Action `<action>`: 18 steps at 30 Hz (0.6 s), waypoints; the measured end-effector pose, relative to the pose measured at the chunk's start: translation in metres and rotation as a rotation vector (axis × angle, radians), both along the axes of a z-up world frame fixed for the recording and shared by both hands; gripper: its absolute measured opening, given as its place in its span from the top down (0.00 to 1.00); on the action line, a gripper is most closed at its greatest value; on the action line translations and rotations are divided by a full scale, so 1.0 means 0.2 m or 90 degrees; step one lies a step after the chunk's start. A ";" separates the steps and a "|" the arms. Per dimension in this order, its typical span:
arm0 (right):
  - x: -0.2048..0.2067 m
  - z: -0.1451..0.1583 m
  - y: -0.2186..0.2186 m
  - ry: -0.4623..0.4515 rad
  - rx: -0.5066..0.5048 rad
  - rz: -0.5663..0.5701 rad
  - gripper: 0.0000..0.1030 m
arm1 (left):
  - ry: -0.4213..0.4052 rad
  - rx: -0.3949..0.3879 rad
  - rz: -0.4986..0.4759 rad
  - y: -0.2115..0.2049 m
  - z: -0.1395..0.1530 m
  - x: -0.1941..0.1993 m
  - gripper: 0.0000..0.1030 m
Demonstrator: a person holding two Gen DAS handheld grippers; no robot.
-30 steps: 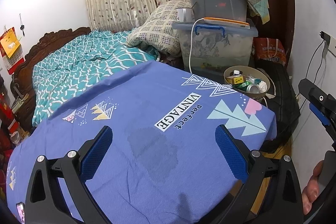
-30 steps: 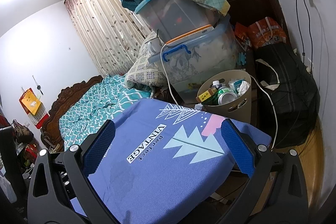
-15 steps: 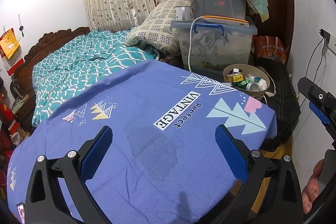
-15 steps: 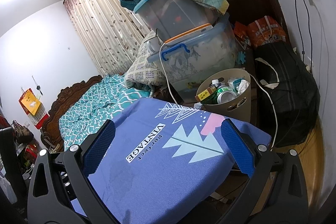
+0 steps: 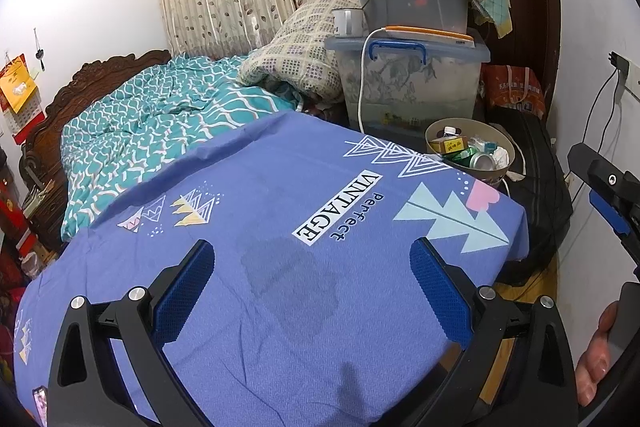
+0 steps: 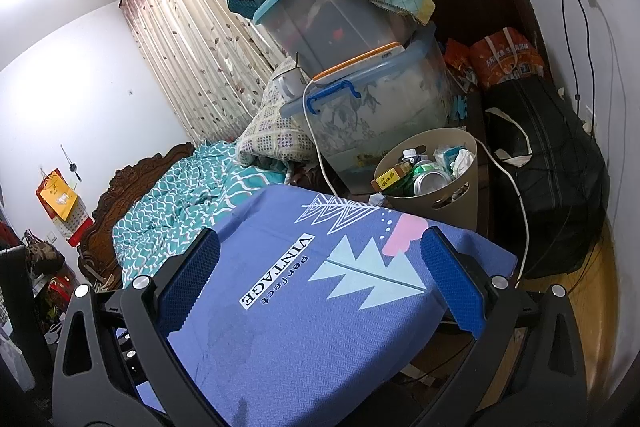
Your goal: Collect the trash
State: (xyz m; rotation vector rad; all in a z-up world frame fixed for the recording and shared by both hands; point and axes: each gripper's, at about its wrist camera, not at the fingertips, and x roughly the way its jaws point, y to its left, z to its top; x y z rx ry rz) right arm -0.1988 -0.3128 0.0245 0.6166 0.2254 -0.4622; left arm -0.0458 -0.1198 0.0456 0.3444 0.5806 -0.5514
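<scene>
Both tools hover over the blue printed tablecloth [image 5: 280, 227], nothing on it but a dark damp patch [image 5: 288, 279]. The left gripper [image 5: 312, 287] is spread wide and empty, and so is the right gripper [image 6: 320, 279]. Beyond the table's far corner stands the beige round plastic trash bin [image 6: 440, 203], upright, mouth facing up, packed with a green drink can [image 6: 430, 179] lying on its side, a yellow carton [image 6: 390, 177] and crumpled tissue [image 6: 462, 159]. A white cable [image 6: 316, 147] trails beside it, stacked clear storage boxes [image 5: 412, 83] behind, a black bag [image 6: 548, 179] to its right.
</scene>
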 end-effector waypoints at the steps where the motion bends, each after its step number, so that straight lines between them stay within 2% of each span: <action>1: 0.00 0.00 0.00 0.000 0.000 0.000 0.03 | 0.000 0.000 0.000 0.00 -0.01 0.00 0.08; 18: 0.00 0.00 0.00 0.002 0.001 0.000 0.03 | 0.011 0.008 0.007 0.06 -0.08 0.01 0.08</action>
